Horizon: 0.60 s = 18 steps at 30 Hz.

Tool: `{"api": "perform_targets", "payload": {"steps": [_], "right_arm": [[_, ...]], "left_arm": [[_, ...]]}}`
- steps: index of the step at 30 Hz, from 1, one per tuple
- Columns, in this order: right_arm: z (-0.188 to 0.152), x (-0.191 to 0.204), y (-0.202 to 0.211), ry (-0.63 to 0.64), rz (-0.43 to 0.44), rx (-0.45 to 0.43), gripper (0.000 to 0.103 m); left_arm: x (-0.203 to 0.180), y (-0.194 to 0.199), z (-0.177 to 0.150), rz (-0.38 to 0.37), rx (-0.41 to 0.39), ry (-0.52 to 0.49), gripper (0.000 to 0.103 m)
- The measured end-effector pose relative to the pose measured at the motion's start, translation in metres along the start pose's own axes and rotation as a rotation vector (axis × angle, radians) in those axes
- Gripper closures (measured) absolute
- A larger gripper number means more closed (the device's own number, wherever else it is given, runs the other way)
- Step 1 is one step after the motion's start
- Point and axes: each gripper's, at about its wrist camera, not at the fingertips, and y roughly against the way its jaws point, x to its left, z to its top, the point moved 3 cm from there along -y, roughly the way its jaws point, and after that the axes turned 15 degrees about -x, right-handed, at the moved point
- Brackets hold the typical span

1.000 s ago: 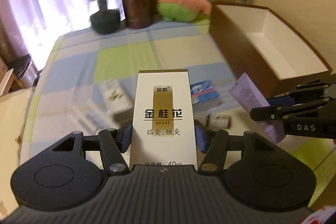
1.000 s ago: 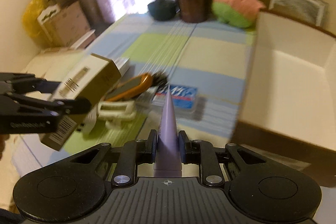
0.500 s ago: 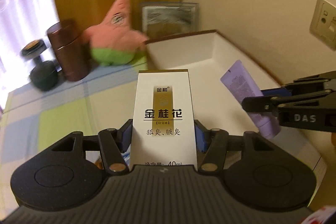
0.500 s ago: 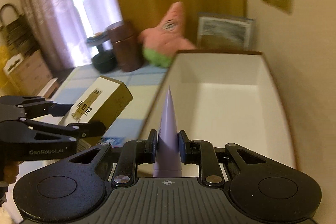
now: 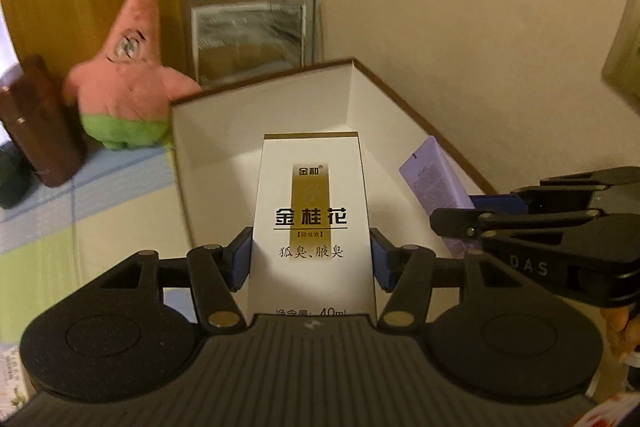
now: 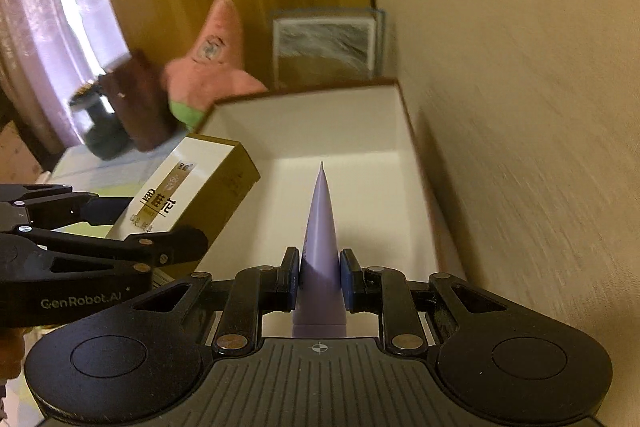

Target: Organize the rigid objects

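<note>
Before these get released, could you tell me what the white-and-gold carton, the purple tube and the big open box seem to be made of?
white-and-gold carton: glossy printed cardboard, with crisp folded edges.
purple tube: probably soft matte plastic, flattened to a crimped end.
open box: likely rigid paperboard, matte white inside, brown rim.

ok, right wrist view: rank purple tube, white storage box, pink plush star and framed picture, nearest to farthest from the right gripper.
1. Purple tube, clamped between the right gripper's fingers.
2. White storage box, open, directly ahead beneath the tube.
3. Pink plush star, past the box's far left corner.
4. Framed picture, leaning on the wall behind the box. Star and picture are close to call.
</note>
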Motion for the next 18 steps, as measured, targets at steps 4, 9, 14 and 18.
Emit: {"api": "perform_targets", "payload": {"steps": [4,9,14,18], "right_arm": [[-0.014,-0.015,-0.018,-0.008,-0.019,0.06,0.085],[-0.023,-0.014,-0.027,0.027,-0.024,0.104,0.085],[-0.027,-0.011,-0.029,0.083,-0.043,0.126,0.085],[-0.027,-0.006,-0.033,0.114,-0.056,0.134,0.085]], "left_arm": [[-0.006,-0.024,-0.017,-0.015,0.069,0.009,0.049],[-0.007,-0.044,-0.036,-0.026,0.141,0.033,0.049],[-0.008,-0.051,-0.045,-0.04,0.162,0.037,0.049],[-0.006,-0.052,-0.047,-0.048,0.168,0.043,0.047]]}}
